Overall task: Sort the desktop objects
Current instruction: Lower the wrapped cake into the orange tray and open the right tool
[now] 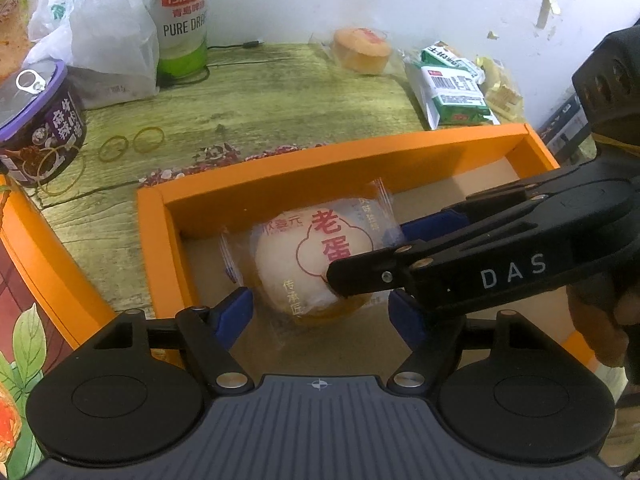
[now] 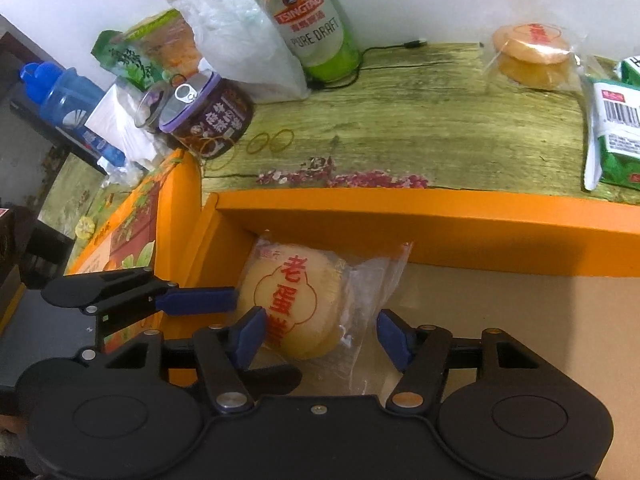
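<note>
step: we place the wrapped cake in the orange box on the bench
jaws: left gripper and right gripper both open, straddling the cake
next: we fetch the second cake near the wall

Home tabletop: wood-print cloth, beer can, snack packets, plastic bag.

Box: orange walls, plain tan floor. Cake: pale yellow, clear wrapper, red characters. Table: yellow-green wood grain, pink flower strip. Can: white fading to green, red logo. Tub: dark, purple rim. Bottle: blue. Grippers: black, blue pads. Rubber bands: yellow.
</note>
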Demonstrator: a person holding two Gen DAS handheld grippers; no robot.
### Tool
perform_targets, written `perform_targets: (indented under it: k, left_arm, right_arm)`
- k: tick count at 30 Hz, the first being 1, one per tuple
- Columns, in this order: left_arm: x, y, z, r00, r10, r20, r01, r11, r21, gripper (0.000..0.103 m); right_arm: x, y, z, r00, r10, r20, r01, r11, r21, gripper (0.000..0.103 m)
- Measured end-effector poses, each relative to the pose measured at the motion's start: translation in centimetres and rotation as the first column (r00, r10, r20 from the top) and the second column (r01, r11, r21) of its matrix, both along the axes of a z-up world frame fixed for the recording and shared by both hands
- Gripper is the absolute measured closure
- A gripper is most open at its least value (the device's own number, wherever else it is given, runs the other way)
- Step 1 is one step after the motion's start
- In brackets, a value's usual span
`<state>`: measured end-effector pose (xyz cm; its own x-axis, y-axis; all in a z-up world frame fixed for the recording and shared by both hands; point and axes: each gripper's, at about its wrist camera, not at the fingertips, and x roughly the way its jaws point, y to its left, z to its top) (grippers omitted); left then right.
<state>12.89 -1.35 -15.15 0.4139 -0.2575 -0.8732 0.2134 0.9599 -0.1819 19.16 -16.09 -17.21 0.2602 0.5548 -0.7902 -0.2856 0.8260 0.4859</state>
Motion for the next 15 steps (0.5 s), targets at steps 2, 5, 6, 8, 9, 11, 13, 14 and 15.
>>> perform_targets:
  k: [2,5,6,8,9,11,13,14,15]
  left_arm:
    - [-0.01,-0.05,0.08,1.0,0.0,0.002,0.0,1.0,0.004,0.028]
    - [0.02,-0.09,0.07,1.0,0.003,0.001,-0.003,1.0,0.008,0.028]
    - [0.01,-0.11,0.07,1.0,0.004,0.0,-0.004,1.0,0.01,0.028]
    - [0.02,-0.17,0.06,1.0,0.005,0.0,-0.005,1.0,0.013,0.028]
    - [0.03,-0.2,0.07,1.0,0.005,-0.001,-0.005,1.0,0.015,0.027]
    - [0.03,-0.27,0.08,1.0,0.005,-0.003,-0.005,1.0,0.021,0.027]
    - [-0.01,-0.38,0.1,1.0,0.003,-0.006,-0.002,1.0,0.03,0.025]
    - [-0.07,-0.44,0.16,1.0,0.002,-0.005,-0.002,0.999,0.034,0.024]
    - [-0.13,-0.46,0.25,1.0,0.001,-0.006,-0.001,0.999,0.034,0.024]
  right_arm:
    - [0.12,0.03,0.04,1.0,0.007,0.0,-0.007,1.0,0.001,0.042]
    - [0.24,0.1,0.06,1.0,0.018,0.001,-0.018,1.0,0.0,0.042]
    - [0.28,0.13,0.04,1.0,0.021,0.001,-0.021,1.0,0.0,0.042]
    - [0.36,0.11,-0.02,1.0,0.023,0.001,-0.023,1.0,0.001,0.042]
    - [0.39,0.06,-0.06,1.0,0.021,0.0,-0.021,1.0,0.003,0.042]
    - [0.42,-0.07,-0.08,1.0,0.018,-0.003,-0.018,1.0,0.005,0.042]
    - [0.44,-0.26,-0.06,1.0,0.013,-0.006,-0.013,1.0,0.003,0.04]
    - [0.42,-0.38,-0.05,1.0,0.01,-0.007,-0.01,1.0,0.003,0.04]
    - [0.4,-0.51,-0.03,1.0,0.007,-0.007,-0.007,1.0,0.003,0.04]
